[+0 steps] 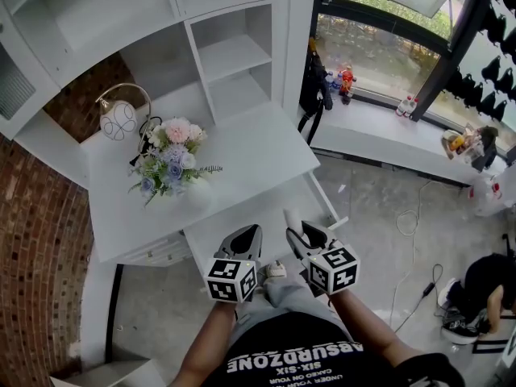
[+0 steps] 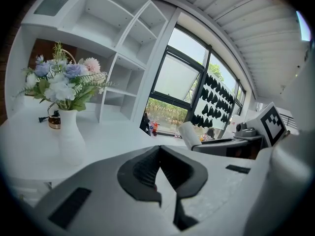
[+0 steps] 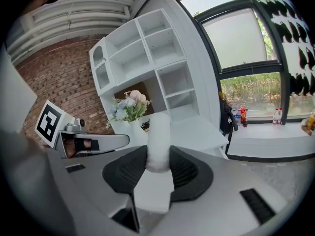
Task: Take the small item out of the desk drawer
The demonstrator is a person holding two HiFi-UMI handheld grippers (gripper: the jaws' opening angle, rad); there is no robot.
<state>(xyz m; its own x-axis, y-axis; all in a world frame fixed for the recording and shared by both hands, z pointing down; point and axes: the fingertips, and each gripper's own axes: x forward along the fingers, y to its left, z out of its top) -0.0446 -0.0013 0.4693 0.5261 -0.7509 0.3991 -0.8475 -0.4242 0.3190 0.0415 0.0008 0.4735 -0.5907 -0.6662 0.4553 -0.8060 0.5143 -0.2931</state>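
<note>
A small white cylinder [image 3: 158,136] stands upright between the dark pads of my right gripper [image 3: 158,159], which is shut on it. In the head view the right gripper [image 1: 300,230] holds this white cylinder [image 1: 291,218] above the open drawer [image 1: 326,202] of the white desk [image 1: 258,156]. My left gripper [image 1: 246,235] hovers just to its left, over the drawer's near side. Its jaws meet with nothing between them in the left gripper view [image 2: 158,150]. That view also shows the cylinder [image 2: 189,135] at the right.
A white vase of flowers [image 1: 169,161] and a round lamp [image 1: 119,119] stand on the desk's left part, under white shelves [image 1: 230,55]. Toys sit on the window sill [image 1: 387,135]. Cables lie on the floor [image 1: 411,224], and a person crouches at the lower right [image 1: 484,289].
</note>
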